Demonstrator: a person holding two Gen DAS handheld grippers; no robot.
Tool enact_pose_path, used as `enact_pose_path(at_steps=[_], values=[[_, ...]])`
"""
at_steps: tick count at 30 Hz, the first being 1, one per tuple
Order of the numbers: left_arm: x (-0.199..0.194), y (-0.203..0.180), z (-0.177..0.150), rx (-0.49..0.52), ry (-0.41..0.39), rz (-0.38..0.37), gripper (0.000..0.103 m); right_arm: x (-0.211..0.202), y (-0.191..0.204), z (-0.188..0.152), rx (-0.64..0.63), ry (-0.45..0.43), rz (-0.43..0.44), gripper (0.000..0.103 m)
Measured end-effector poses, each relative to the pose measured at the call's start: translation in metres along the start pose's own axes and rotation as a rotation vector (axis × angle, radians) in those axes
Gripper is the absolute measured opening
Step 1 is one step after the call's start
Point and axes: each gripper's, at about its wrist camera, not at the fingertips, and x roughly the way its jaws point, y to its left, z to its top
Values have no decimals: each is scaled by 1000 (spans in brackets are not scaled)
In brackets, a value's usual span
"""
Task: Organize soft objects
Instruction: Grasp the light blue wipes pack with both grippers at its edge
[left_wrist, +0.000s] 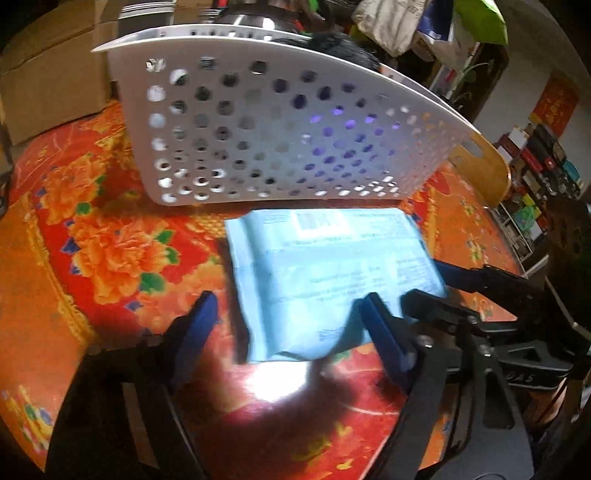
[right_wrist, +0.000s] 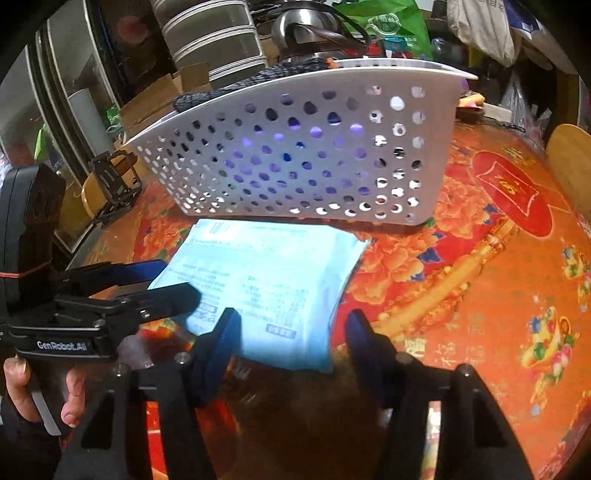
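Blue packet (left_wrist: 317, 280) lies flat on the floral cloth (left_wrist: 110, 240), at 6 o'clock from the white basket (left_wrist: 277, 122). Left gripper (left_wrist: 291, 325) and right gripper (right_wrist: 291, 332) both straddle its near edge, jaws apart, not pressing.

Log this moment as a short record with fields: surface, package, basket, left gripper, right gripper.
surface: round table under a red and orange floral cloth
package: light blue soft pack, printed side up, lying flat just in front of the basket
basket: white perforated basket, upright behind the pack, dark item showing at its rim
left gripper: left gripper open, straddling the pack's near left corner
right gripper: right gripper open, straddling the pack's near right corner
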Motion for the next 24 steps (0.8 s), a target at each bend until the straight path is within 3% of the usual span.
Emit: enact_pose_path(at_steps=[3, 9, 10, 19, 24], values=[[1, -7, -3, 10, 1, -42, 62, 0, 4, -2, -13, -2, 6, 53], [2, -14, -4, 13, -8, -55, 49, 1, 15, -3, -43, -10, -7, 43], [1, -15, -5, 20, -13, -51, 42, 1, 16, -3, -45, -10, -9, 39], [-5, -32, -9, 84, -54, 15, 31, -3, 24, -4, -75, -39, -60, 28], [-14, -29, -10, 76, -68, 5, 30, -13, 29, -6, -87, -63, -68, 27]])
